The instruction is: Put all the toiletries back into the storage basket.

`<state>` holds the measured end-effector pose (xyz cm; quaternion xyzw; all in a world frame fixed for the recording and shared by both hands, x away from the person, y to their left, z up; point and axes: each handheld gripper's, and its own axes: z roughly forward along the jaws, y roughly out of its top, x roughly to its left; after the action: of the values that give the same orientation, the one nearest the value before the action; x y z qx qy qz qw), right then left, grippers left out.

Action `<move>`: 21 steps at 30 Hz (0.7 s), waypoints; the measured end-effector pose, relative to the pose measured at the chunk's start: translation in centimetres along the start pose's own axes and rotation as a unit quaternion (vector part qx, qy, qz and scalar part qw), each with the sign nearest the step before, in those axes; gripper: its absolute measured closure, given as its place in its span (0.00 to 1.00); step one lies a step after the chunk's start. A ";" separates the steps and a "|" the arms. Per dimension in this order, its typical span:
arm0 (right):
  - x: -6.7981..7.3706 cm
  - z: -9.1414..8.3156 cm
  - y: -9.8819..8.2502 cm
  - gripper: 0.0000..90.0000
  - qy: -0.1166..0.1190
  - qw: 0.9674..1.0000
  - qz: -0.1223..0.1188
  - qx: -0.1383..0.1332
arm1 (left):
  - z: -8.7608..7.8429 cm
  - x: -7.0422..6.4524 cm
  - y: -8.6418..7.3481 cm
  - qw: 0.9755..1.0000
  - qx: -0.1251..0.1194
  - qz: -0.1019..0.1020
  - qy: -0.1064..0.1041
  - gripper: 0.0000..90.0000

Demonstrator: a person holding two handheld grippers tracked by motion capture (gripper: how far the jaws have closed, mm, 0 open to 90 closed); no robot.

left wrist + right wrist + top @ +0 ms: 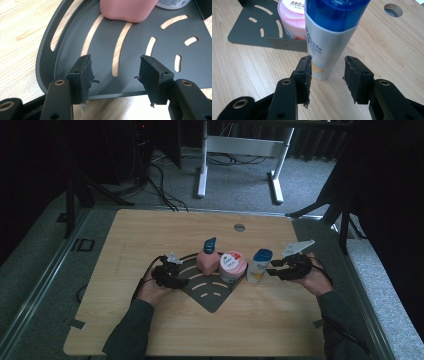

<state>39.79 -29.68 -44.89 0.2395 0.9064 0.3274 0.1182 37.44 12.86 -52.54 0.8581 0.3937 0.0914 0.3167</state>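
Beside dark slotted tray [212, 301], white tube with blue cap [329, 37] stands cap-up on table [150, 230], between half-open jaws of right gripper [327, 68], unpinched. Left gripper [115, 70] half open, empty, over tray. Advice: centre pads low on tube, close squarely, avoid tipping.

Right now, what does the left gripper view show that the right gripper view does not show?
Left gripper view alone: the pink bottle standing on the dark slotted tray, with the left gripper open above the tray floor.

Right gripper view alone: the white tube with the blue cap standing on the wooden table, and the round table hole.

Both: the tray and the wooden table.
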 end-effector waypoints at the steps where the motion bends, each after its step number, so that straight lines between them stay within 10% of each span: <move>1: -0.1 0.0 0.1 0.62 0.001 1.000 -0.002 0.002 | 0.0 0.0 0.0 1.000 0.000 0.000 0.000 0.48; 21: -0.5 0.8 2.1 0.60 0.014 0.999 -0.021 0.030 | 0.0 0.0 0.0 1.000 -0.002 -0.002 -0.001 0.48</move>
<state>41.20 -28.13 -44.10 0.2190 0.9222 0.3010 0.1048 37.43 12.90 -52.58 0.8568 0.3948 0.0904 0.3191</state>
